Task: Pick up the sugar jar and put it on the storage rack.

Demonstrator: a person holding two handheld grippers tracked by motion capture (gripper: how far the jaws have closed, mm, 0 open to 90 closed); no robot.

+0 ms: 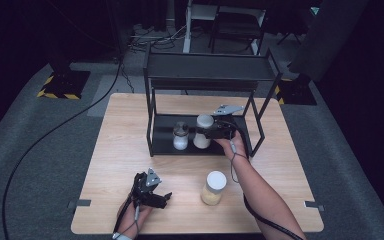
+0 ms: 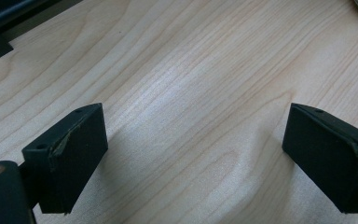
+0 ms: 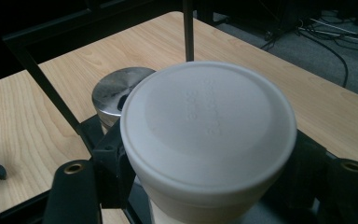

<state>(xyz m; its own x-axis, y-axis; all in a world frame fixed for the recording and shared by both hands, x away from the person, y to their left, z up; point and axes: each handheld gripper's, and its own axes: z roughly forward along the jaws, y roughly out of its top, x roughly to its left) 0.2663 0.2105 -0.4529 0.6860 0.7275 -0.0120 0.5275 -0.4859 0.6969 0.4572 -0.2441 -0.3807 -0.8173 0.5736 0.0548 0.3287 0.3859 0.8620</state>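
Observation:
A jar with a white lid (image 1: 203, 131) stands on the lower tier of a black two-tier rack (image 1: 207, 68). My right gripper (image 1: 204, 134) reaches in from the right and is shut on it. In the right gripper view the white lid (image 3: 209, 135) sits between the two jaws, which press on the jar's sides. Just left of it is a small glass jar with a metal lid (image 1: 180, 136), its shiny lid (image 3: 116, 93) close behind the white one. My left gripper (image 1: 166, 199) rests low over the table near the front edge, open, with bare wood between its fingers (image 2: 70, 158).
A second white-lidded jar (image 1: 214, 187) with pale contents stands on the wooden table (image 1: 120, 150) in front of the rack, right of my left gripper. The rack's posts (image 3: 188, 28) frame the lower tier. A black cable (image 1: 55, 130) runs over the grey floor at left.

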